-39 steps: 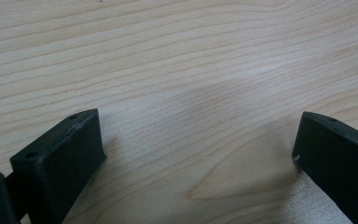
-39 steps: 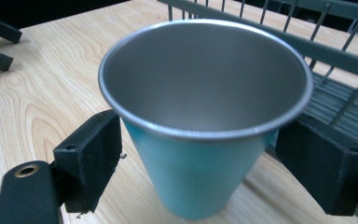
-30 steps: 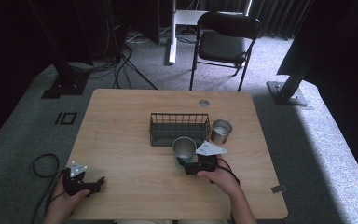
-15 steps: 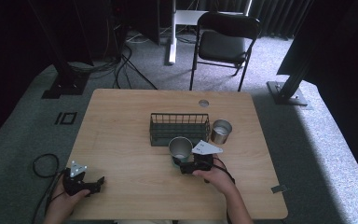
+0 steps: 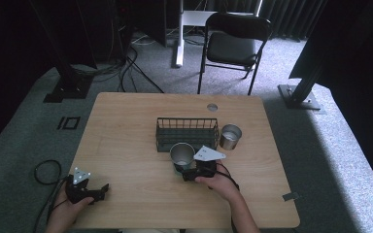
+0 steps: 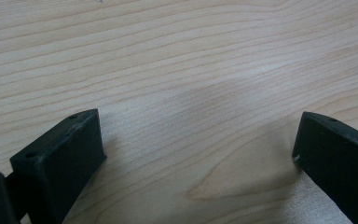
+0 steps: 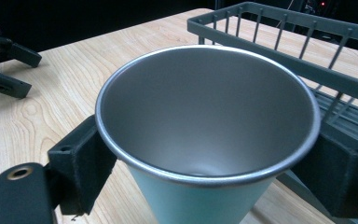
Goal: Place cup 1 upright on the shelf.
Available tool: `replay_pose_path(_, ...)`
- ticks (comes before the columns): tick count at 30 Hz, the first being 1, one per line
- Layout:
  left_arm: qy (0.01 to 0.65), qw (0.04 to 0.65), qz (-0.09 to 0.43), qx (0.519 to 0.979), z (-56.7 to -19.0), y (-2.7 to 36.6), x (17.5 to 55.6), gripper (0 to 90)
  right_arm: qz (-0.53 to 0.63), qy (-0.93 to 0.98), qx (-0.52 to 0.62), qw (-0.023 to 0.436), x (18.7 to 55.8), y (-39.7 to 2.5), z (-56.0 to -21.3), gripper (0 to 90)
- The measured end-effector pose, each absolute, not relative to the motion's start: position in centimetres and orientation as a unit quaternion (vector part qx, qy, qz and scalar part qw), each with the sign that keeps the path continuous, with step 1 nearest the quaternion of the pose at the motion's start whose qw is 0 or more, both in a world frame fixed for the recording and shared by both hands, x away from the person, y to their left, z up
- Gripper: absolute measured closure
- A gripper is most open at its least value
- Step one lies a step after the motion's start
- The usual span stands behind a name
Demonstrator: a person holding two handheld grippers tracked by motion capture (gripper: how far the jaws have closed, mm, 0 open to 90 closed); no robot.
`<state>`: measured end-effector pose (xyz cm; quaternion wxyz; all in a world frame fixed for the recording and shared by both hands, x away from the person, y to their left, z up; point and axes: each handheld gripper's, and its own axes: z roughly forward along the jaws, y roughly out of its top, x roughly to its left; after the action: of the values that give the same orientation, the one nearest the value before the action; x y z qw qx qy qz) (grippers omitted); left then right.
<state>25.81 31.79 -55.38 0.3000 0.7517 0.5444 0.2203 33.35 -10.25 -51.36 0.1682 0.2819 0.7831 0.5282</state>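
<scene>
steel is what we are gripping: the right gripper [image 7: 205, 186] is pinching an upright metal cup [image 7: 207, 121] just under its rim, one black jaw pressing each side of the tapering wall, so the cup's long axis is running straight up between the jaws and its open mouth is facing the ceiling. in the high view we are holding that cup [image 5: 182, 154] with the right gripper [image 5: 190, 172] near the middle of the wooden table [image 5: 126, 126], on our side of the wire basket [image 5: 187, 132]. the basket's near wall is standing just beyond the cup, so we are judging that the coming move turns on lifting the cup up and forward over that wall. farther right, a second metal cup [image 5: 230, 136] is sitting just beside the basket's end. our left gripper [image 5: 99, 191] is resting well apart at the near left corner, its jaws spread wide over bare wood with nothing between them.
</scene>
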Motion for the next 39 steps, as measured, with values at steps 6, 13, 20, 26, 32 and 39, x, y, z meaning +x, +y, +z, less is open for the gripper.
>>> replay_pose_path(6, 0.544, 0.3, 0.22, 0.752, -55.4, 31.8, 25.8, 2.3, 0.522, 0.789, 0.272, 0.173, 33.4, -9.8, -51.2, 12.9)
replay_pose_path(13, 0.545, 0.3, 0.22, 0.751, -55.4, 31.8, 25.8, 2.3, 0.532, 0.781, 0.279, 0.171, 33.6, -10.0, -50.5, 12.9)
replay_pose_path(20, 0.544, 0.3, 0.22, 0.752, -55.4, 31.8, 25.8, 2.3, 0.535, 0.78, 0.277, 0.169, 33.6, -10.0, -49.5, 12.9)
replay_pose_path(26, 0.544, 0.3, 0.221, 0.752, -55.4, 31.8, 25.8, 2.3, 0.544, 0.775, 0.279, 0.161, 33.7, -9.8, -48.5, 12.9)
replay_pose_path(32, 0.544, 0.3, 0.221, 0.752, -55.4, 31.8, 25.8, 2.3, 0.554, 0.767, 0.276, 0.169, 33.9, -9.9, -47.1, 12.9)
replay_pose_path(39, 0.544, 0.3, 0.221, 0.752, -55.4, 31.8, 25.8, 2.3, 0.566, 0.757, 0.274, 0.181, 34.3, -9.7, -44.8, 12.8)
